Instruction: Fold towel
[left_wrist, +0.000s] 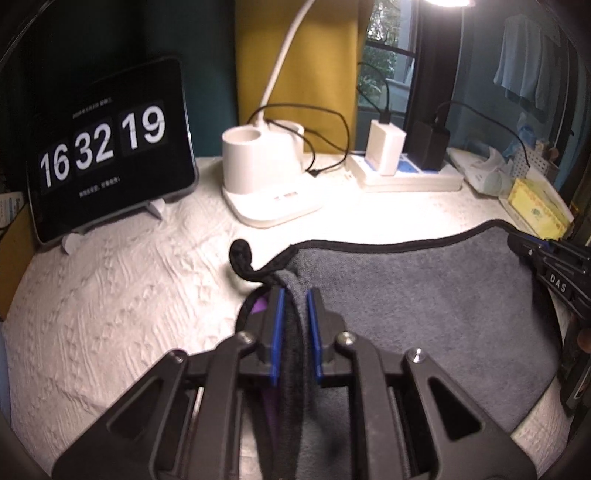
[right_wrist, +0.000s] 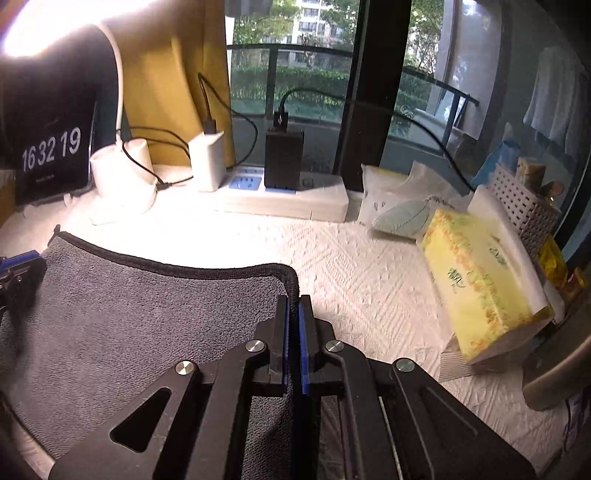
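Grey terry towel with black piping lies spread on a white quilted table cover, seen from the left wrist camera. The left claw, black with blue pads, has its fingers narrowed around a bunched fold at the towel's left corner, where a black hanging loop curls up. Behind stand a black tablet showing a flip clock, a white desk lamp base with a cup-shaped holder, and a white power strip holding white and black chargers. At the far right edge the other claw touches the towel's opposite corner.

From the right wrist camera, the right claw is pinched nearly closed on the towel's right corner, gripping the piped edge. The towel stretches away to the left, flat on the table cover. To the right sits a yellow tissue pack, with a white perforated basket behind it. The power strip runs along the window.
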